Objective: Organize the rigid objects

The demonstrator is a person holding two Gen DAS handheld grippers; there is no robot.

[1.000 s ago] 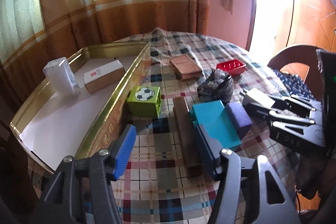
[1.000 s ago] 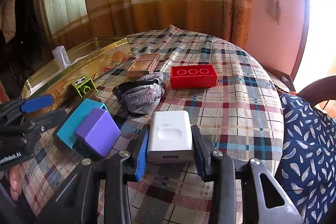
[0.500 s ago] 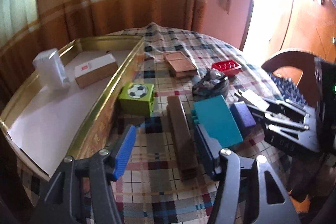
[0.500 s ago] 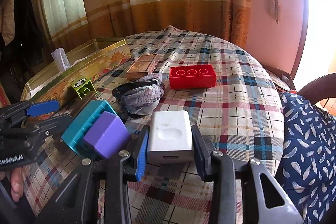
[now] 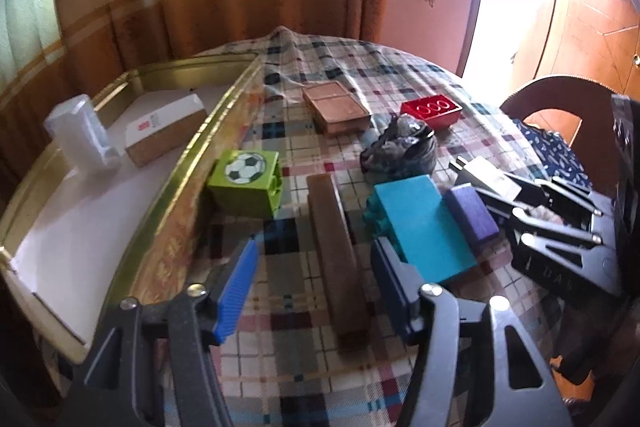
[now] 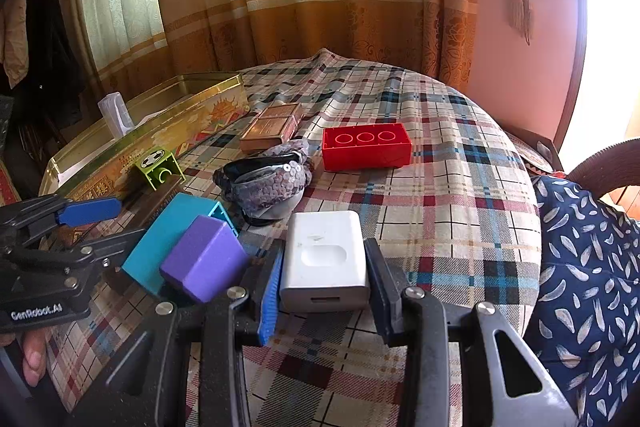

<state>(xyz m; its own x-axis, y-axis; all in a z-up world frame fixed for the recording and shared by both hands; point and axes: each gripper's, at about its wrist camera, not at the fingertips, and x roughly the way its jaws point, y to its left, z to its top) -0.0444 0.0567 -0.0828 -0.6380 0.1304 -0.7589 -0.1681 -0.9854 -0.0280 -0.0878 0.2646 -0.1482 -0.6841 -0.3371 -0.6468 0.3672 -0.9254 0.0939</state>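
My right gripper (image 6: 324, 291) is shut on a white charger block (image 6: 325, 259), held just above the checked tablecloth; the charger block also shows in the left wrist view (image 5: 490, 179). My left gripper (image 5: 316, 287) is open and empty, straddling a long brown bar (image 5: 334, 251) without touching it. A teal block (image 5: 420, 223) with a purple block (image 5: 472, 217) leaning on it lies just right of the bar. A green football cube (image 5: 246, 181) sits against the gold tray (image 5: 168, 187). A red brick (image 6: 366, 147) lies further back.
The tray holds a clear plastic container (image 5: 82, 137) and a white-and-brown box (image 5: 166, 131). A copper tin (image 5: 336, 105) and a grey sequinned pouch (image 6: 266, 183) lie mid-table. A wooden chair (image 5: 560, 107) stands at the right, beyond the table's edge.
My left gripper has moved a little forward and right along the brown bar. The teal and purple blocks have shifted and tilted. The right gripper still holds the charger in place.
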